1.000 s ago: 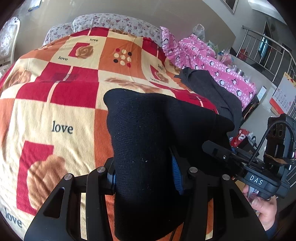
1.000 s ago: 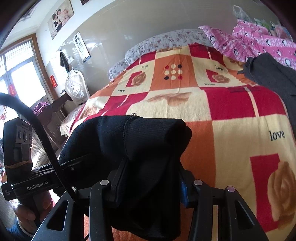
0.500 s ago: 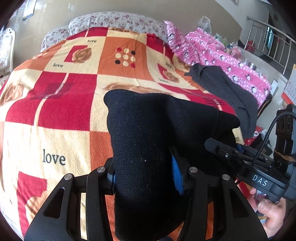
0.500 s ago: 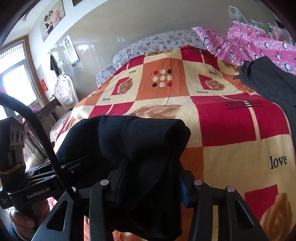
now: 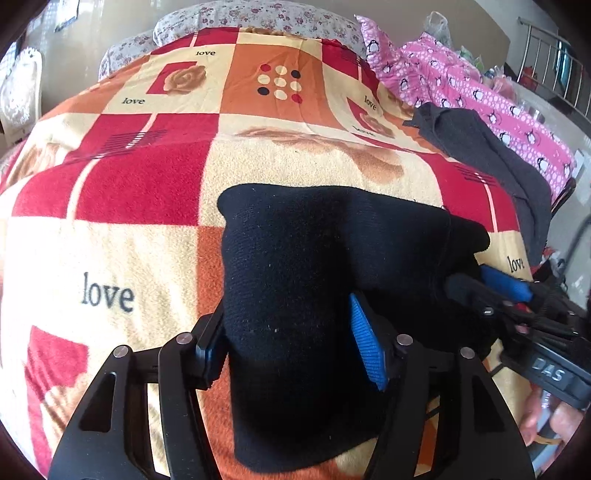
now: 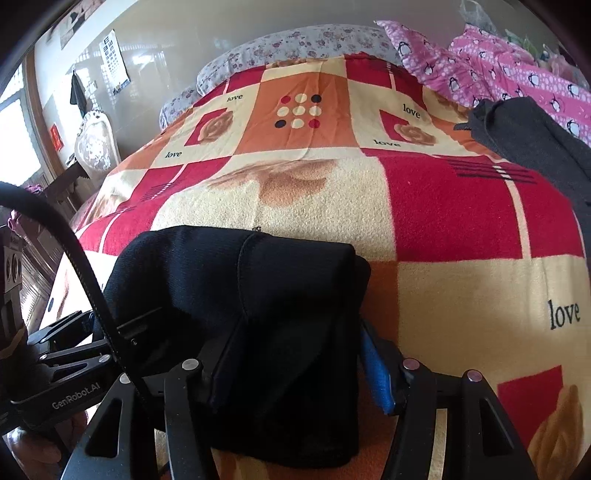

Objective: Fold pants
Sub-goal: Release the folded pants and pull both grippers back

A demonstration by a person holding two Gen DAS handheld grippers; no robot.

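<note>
Black knit pants hang bunched between both grippers above a red, orange and cream "love" blanket on a bed. My left gripper is shut on one part of the pants, with cloth draped over its fingers. My right gripper is shut on the other part of the pants. The right gripper also shows at the right edge of the left wrist view, and the left gripper at the left edge of the right wrist view. The two grippers are close side by side.
A dark grey garment lies on the bed's right side, also in the right wrist view. A pink penguin-print quilt is piled behind it. Floral pillows sit at the bed's head. A chair stands at the left.
Both grippers have moved forward and lower over the bed with the pants still held. The blanket looks nearer and larger in both views.
</note>
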